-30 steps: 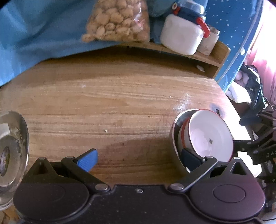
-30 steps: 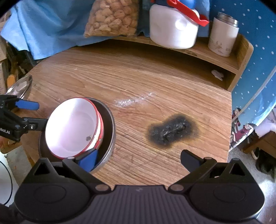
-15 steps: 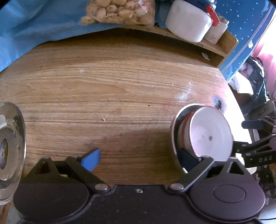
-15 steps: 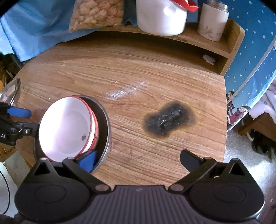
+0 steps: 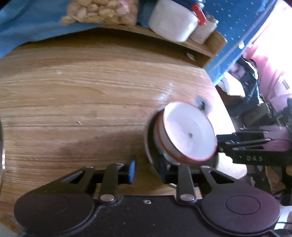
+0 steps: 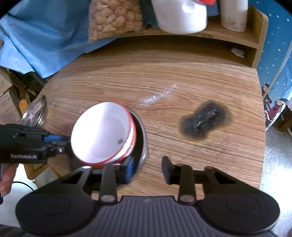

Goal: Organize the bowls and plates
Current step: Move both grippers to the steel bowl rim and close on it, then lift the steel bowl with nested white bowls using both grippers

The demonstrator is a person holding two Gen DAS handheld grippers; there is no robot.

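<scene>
Two white bowls with red rims (image 6: 102,131) are nested and tilted inside a dark steel bowl (image 6: 144,145) near the table's front edge. In the left wrist view the white bowls (image 5: 188,131) sit at the right. My left gripper (image 5: 147,171) is closing. The steel bowl's rim (image 5: 148,145) runs between its jaws, with wood showing beside the blue pad (image 5: 132,171). My right gripper (image 6: 148,169) is closing too. Its blue pad (image 6: 129,169) is inside the steel bowl and the other finger (image 6: 167,169) is outside, clear of the rim.
A steel plate (image 6: 35,111) lies at the table's left edge. At the back a wooden shelf (image 6: 255,36) carries a white jug (image 6: 180,16), a cup (image 6: 233,16) and a bag of nuts (image 6: 113,20). A black burn mark (image 6: 204,120) scars the wood on the right.
Both grippers' jaws have narrowed from wide open to a small gap across the steel bowl's rim. Both cameras have tipped further down, so the bowls sit higher in view.
</scene>
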